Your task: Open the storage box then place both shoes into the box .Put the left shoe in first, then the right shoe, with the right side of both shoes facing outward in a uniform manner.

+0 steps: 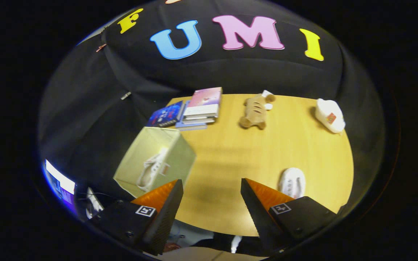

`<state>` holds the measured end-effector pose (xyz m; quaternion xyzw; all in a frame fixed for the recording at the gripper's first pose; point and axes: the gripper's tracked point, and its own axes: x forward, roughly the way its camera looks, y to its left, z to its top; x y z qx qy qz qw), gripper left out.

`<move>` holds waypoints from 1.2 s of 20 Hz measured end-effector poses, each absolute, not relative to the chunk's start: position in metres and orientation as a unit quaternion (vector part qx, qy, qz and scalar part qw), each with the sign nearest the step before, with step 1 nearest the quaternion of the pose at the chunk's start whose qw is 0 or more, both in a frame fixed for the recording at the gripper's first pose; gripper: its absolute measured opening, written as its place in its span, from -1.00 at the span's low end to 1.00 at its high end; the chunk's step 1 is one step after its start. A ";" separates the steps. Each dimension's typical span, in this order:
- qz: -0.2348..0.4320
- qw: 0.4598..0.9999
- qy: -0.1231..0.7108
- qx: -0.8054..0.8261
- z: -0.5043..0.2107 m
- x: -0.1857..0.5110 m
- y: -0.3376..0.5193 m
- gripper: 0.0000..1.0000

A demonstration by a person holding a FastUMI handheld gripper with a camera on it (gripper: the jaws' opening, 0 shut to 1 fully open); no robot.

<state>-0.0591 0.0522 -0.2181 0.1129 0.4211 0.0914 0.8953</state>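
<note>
Shoe number one already lies inside the storage box (155,159), a pale green open-topped fabric cube standing at the near left corner of the table (230,159), just ahead of the left finger; that white shoe (151,170) rests against the box's inner wall, though which of its sides faces out cannot be told. Judging by this, the box is open and the left shoe is placed, so the step in hand is fetching the second shoe. Two white things remain on the wood: one white shoe (292,182) near the right finger, just beyond and to the right of its tip, and another white shoe-like object (330,115) at the far right corner, too small to identify with certainty. The gripper (212,188) hovers above the near edge of the table with its fingers spread wide apart and nothing between them. The next move likely calls for swinging right and down so the fingers straddle the near shoe, closing on it, then carrying it left to the box and setting it in to match the first. A plush toy (254,111) and a stack of books (194,108) sit along the far side, well apart from the work.
</note>
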 end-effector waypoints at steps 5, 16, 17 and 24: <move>0.020 0.886 0.459 0.056 -0.300 -0.122 -0.050 0.97; -0.045 0.869 0.493 0.024 -0.416 -0.101 -0.118 0.74; -0.047 0.872 0.486 0.019 -0.418 -0.093 -0.120 0.73; -0.069 0.885 0.459 0.020 -0.432 -0.067 -0.119 -0.55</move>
